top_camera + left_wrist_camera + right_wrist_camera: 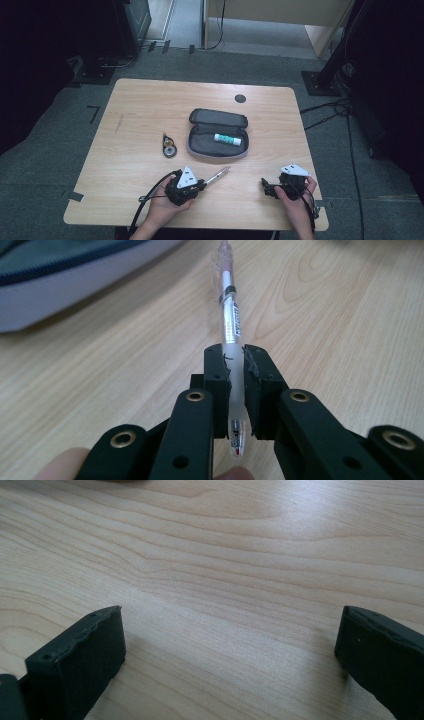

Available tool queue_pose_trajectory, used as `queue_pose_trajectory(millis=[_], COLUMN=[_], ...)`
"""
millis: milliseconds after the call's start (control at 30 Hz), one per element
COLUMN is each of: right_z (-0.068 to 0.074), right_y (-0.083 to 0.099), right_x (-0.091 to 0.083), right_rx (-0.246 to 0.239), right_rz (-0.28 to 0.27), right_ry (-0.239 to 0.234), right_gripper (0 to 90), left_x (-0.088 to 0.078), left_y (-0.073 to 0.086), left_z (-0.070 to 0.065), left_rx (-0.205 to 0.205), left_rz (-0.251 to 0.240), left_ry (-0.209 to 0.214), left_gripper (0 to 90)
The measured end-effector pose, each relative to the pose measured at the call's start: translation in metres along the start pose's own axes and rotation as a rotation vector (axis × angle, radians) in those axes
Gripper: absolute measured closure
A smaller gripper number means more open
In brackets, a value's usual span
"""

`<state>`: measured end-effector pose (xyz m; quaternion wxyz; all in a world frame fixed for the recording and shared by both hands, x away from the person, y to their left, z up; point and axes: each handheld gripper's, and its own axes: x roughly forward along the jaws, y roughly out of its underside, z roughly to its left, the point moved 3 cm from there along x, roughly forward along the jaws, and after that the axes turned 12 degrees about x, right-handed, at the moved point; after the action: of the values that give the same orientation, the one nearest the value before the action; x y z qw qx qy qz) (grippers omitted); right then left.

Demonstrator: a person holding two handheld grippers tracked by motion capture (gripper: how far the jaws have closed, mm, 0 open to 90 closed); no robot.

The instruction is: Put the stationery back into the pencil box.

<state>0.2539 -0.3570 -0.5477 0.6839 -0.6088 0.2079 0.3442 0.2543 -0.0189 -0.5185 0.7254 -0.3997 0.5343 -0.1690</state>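
A clear pen (231, 325) with a printed barrel lies between the jaws of my left gripper (236, 365), whose pads press on its frosted grip section. In the high view the left gripper (202, 185) sits near the table's front edge with the pen (219, 175) sticking out toward the open grey pencil case (210, 146). A green-and-white glue stick (227, 139) lies inside the case. My right gripper (264, 187) rests at the front right, and in its own view the right gripper (230, 640) has its jaws wide apart over bare wood.
A small black-and-gold round object (169, 146) lies left of the case. A dark round cable hole (240, 98) marks the wooden table (140, 110) near its far edge. Stands and cables crowd the grey carpet around the table.
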Motion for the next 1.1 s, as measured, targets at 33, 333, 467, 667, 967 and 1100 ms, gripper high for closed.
queue_pose_trajectory(millis=[33, 333, 467, 667, 967, 1100], right_z=[0.0, 0.0, 0.0, 0.0, 0.0, 0.0], right_y=[0.0, 0.0, 0.0, 0.0, 0.0, 0.0], right_x=[0.0, 0.0, 0.0, 0.0, 0.0, 0.0], right_rx=[0.0, 0.001, 0.001, 0.001, 0.001, 0.001], right_rz=[0.0, -0.001, 0.0, 0.0, 0.0, -0.003], right_ry=[0.0, 0.0, 0.0, 0.0, 0.0, -0.001], right_gripper=[0.0, 0.0, 0.0, 0.0, 0.0, 0.0], left_x=[0.0, -0.007, -0.007, -0.004, 0.005, 0.01], left_y=[0.0, -0.018, -0.028, -0.04, -0.048, -0.047], left_z=[0.0, 0.019, 0.03, 0.047, 0.072, 0.082], left_rx=[0.0, -0.012, -0.01, -0.011, -0.019, -0.031], left_rz=[0.0, -0.031, -0.04, -0.056, -0.052, -0.046], left_ry=[0.0, -0.003, -0.005, -0.019, -0.03, -0.035], left_gripper=[82.5, 82.4, 82.5, 82.5, 82.4, 82.4])
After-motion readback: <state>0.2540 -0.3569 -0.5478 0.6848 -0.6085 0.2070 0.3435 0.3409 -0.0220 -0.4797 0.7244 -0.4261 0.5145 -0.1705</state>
